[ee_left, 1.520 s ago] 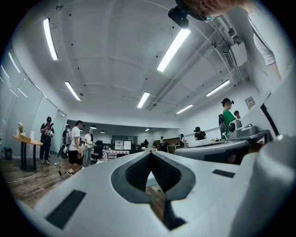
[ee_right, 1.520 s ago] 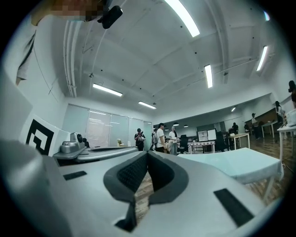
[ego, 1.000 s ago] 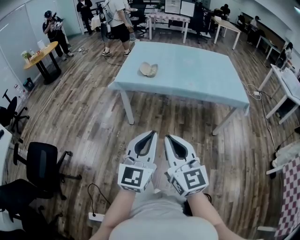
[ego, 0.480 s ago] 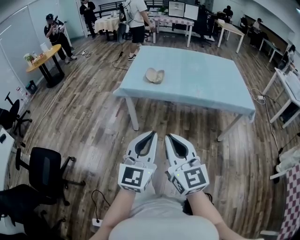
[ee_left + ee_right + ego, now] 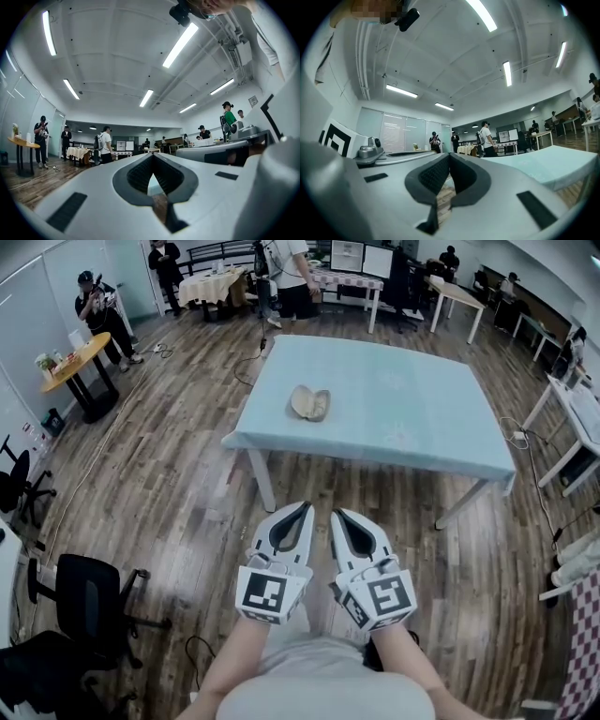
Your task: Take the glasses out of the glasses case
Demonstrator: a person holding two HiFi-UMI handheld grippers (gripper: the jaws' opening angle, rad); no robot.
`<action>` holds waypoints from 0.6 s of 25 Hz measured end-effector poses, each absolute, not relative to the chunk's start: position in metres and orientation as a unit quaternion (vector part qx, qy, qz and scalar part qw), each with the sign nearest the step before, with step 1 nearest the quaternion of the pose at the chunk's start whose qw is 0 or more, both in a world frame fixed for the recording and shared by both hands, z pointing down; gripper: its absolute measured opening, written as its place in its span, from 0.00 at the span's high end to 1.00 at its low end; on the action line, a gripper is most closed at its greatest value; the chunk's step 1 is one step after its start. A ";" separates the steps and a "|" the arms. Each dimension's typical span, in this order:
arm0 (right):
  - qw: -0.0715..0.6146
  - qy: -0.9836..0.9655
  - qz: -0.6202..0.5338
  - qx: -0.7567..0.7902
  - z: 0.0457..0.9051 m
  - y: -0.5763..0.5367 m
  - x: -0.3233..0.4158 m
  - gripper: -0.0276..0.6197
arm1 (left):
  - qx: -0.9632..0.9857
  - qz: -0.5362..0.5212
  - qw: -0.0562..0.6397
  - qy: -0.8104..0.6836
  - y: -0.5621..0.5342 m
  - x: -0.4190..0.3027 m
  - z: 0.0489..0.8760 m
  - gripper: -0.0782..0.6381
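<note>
My left tongs (image 5: 304,509) and right tongs (image 5: 337,515) both closed, empty, held level side by side: case (image 5: 309,403) well ahead on table (image 5: 422,427), beyond reach.

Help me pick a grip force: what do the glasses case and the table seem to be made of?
Glasses case: tan and dull with no glints, so perhaps leatherette or fabric over a shell; it is too small to be sure. Table: pale blue matte top that hangs over the edge like a cloth or sheet. Its legs look like white painted metal.
</note>
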State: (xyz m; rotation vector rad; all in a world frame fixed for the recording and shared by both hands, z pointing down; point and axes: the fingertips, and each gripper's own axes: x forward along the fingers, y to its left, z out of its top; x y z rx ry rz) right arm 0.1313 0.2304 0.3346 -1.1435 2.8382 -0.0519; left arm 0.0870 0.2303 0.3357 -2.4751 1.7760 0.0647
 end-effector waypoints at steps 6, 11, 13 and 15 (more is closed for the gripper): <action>0.027 0.926 -0.016 -0.376 0.338 0.195 0.110 0.95 | -0.813 0.028 0.037 0.581 0.193 0.065 0.340 0.88; 0.016 0.925 -0.012 -0.379 0.340 0.164 0.093 0.95 | -0.813 0.034 0.025 0.581 0.164 0.047 0.345 0.88; 0.012 0.925 -0.015 -0.379 0.344 0.154 0.087 0.95 | -0.813 0.035 0.019 0.582 0.154 0.040 0.349 0.88; 0.009 0.925 -0.016 -0.380 0.346 0.143 0.081 0.95 | -0.813 0.036 0.015 0.581 0.143 0.034 0.352 0.88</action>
